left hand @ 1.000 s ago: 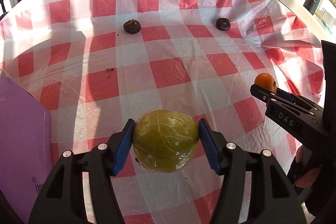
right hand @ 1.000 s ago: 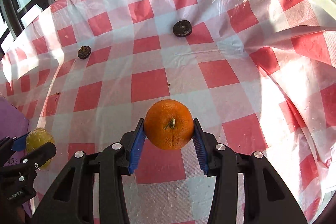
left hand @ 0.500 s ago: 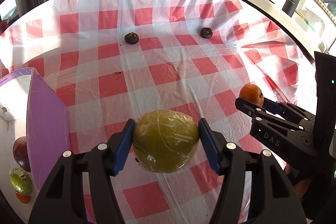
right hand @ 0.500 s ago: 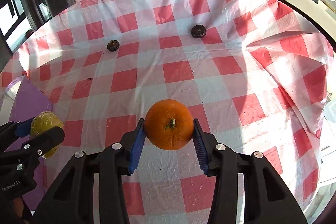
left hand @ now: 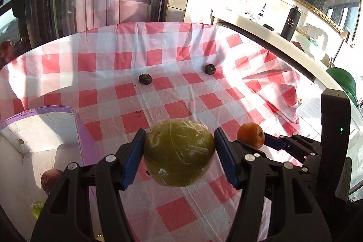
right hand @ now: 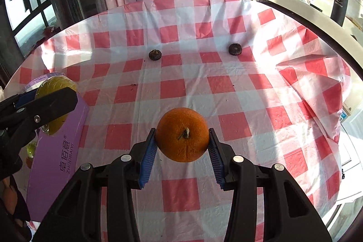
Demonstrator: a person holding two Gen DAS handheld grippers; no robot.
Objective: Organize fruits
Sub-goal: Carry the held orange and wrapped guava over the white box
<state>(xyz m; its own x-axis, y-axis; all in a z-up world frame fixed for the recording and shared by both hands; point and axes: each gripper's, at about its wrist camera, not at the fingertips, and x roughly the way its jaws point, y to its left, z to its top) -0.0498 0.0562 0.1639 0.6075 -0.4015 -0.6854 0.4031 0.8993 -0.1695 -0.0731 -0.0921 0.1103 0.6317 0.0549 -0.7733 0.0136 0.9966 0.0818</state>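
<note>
Checked tablecloth (right hand: 238, 92) below; left jaws clamp wrapped fruit (left hand: 179, 152), right jaws orange (right hand: 182, 134), box (left hand: 36, 128) contents half-hidden.

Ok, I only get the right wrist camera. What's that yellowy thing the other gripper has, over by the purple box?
Observer: The left gripper is shut on a big green fruit wrapped in shiny clear film.
Operator: Is any fruit put away yet?
Observer: Yes. The purple box is open on top, and a reddish fruit sits inside it.
Operator: Just that one?
Observer: No, a small green fruit lies in there too, nearer the camera than the reddish one.
</note>
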